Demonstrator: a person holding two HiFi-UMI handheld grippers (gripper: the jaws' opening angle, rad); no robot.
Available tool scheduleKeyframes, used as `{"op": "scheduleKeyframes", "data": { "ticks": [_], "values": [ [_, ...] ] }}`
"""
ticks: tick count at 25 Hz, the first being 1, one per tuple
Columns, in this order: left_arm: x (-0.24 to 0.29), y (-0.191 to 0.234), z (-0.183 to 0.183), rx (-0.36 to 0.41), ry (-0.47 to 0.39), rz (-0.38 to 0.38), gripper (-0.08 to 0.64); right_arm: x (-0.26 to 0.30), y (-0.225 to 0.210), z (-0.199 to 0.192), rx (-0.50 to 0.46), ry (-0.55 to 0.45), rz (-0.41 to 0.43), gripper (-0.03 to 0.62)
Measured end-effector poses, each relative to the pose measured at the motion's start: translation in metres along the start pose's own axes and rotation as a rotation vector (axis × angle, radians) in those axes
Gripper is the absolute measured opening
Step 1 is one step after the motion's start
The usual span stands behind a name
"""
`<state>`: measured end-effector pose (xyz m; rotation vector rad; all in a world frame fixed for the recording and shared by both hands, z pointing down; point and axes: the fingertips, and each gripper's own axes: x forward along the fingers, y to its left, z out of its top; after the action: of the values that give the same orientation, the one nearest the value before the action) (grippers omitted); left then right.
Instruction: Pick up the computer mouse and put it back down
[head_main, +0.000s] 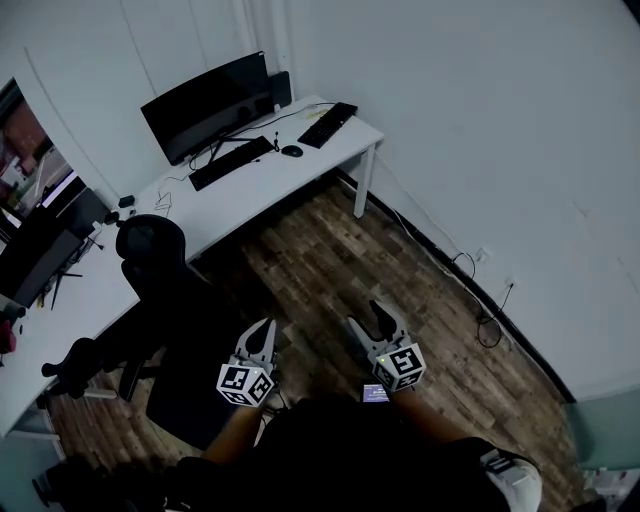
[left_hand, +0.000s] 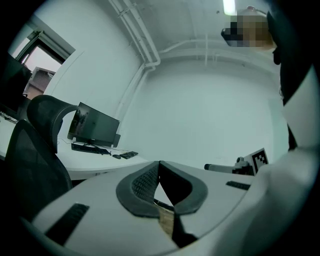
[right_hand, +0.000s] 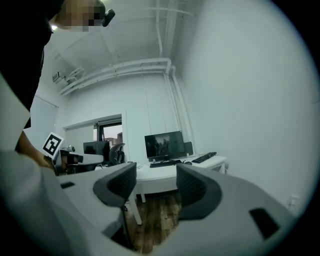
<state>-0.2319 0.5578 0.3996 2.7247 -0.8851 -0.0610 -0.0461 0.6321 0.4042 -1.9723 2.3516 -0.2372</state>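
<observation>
Black computer mouse (head_main: 291, 151) sits on the white desk (head_main: 230, 205), far from both grippers. Left gripper (head_main: 263, 328) is clenched on nothing; right gripper (head_main: 370, 322) is spread and empty. Likely risks: the office chair (head_main: 150, 250) blocks the approach, and the jaws could nudge the adjacent keyboard (head_main: 230, 163).

Pale grey plastic left gripper (head_main: 262, 326) and matching pale grey right gripper (head_main: 372, 318); dark grey ribbed rubber pads (right_hand: 192, 186); on each, a white cube (head_main: 245, 383) patterned with black-and-white square markers. Small glossy black oval computer mouse (head_main: 292, 151); plain white L-shaped desk (head_main: 330, 160) with white legs; black curved monitor (head_main: 205, 108), its screen dark; black flat keyboard (head_main: 231, 163); second black keyboard (head_main: 327, 124); black mesh-backed office chair (head_main: 150, 245). Brown wood-plank floor (head_main: 330, 265), streaked in lighter and darker boards; plain white walls (head_main: 480, 120) with a faint blue-green cast.
</observation>
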Motion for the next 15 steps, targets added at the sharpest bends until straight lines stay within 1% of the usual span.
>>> {"op": "scheduleKeyframes", "data": {
  "ticks": [5, 9, 13, 15],
  "values": [
    [0.003, -0.013, -0.001, 0.015, -0.012, 0.003, -0.006, -0.013, -0.013, -0.002, -0.004, 0.015, 0.003, 0.238],
    [0.008, -0.022, -0.003, 0.018, -0.029, 0.019, -0.006, -0.022, -0.025, -0.003, 0.006, 0.007, 0.027, 0.238],
    [0.01, -0.031, -0.014, 0.009, -0.033, 0.041, -0.006, -0.034, -0.041, -0.015, 0.016, 0.028, 0.031, 0.238],
    [0.009, -0.033, -0.019, 0.002, -0.03, 0.046, -0.006, -0.037, -0.047, -0.023, 0.039, 0.044, 0.027, 0.238]
  ]
}}
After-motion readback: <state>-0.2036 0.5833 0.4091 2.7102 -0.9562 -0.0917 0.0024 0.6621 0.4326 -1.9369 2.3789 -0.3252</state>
